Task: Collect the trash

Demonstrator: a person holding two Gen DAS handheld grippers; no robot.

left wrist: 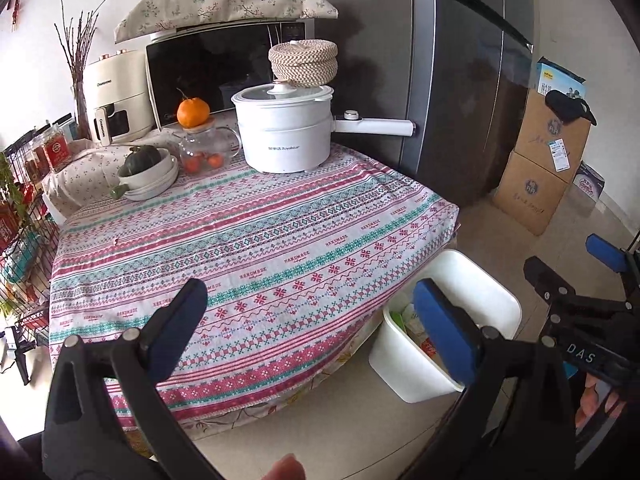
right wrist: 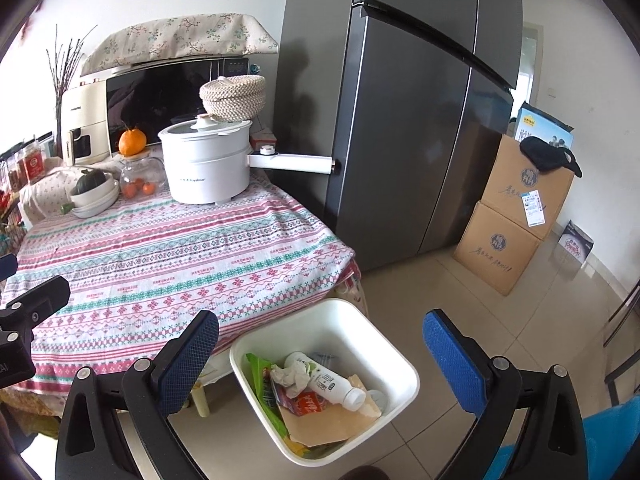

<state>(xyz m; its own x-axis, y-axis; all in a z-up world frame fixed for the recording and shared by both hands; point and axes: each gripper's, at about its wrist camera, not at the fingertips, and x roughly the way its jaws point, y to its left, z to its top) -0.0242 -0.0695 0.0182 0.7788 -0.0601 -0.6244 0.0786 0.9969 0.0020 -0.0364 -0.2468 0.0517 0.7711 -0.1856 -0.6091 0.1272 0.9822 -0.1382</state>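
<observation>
**Both tongs empty above the bin beside the table**

From my right wrist view, the right tongs [right wrist: 320, 344] stand spread as wide as they go, with nothing between the blue pads. They hang over the white bin [right wrist: 404, 380], which sits on the tiled floor just beside the near corner of the table [right wrist: 160, 256]. Inside the bin I can see a white plastic bottle [right wrist: 332, 386] lying on its side, a crumpled tissue [right wrist: 290, 376] touching it, a red packet [right wrist: 308, 404], a green wrapper [right wrist: 262, 384] against the left wall, and a piece of brown cardboard [right wrist: 332, 424] underneath.

From my left wrist view, the left tongs [left wrist: 312, 328] are also spread, empty, held over the table's near edge with the bin [left wrist: 408, 368] behind the right pad. The right tongs [left wrist: 568, 264] show at the right edge of that view.

The patterned tablecloth [left wrist: 248, 240] is bare across its front. At the back stand a white electric pot [left wrist: 286, 136] with a woven basket [left wrist: 303, 60] just behind its lid, a glass jar [left wrist: 204, 152] topped by an orange [left wrist: 193, 111], and stacked white dishes [left wrist: 150, 178] holding a dark green squash [left wrist: 142, 159]. A microwave [left wrist: 208, 76] sits behind them, a grey fridge [left wrist: 460, 80] to the right, and cardboard boxes [left wrist: 540, 168] stacked on the floor beyond it.
</observation>
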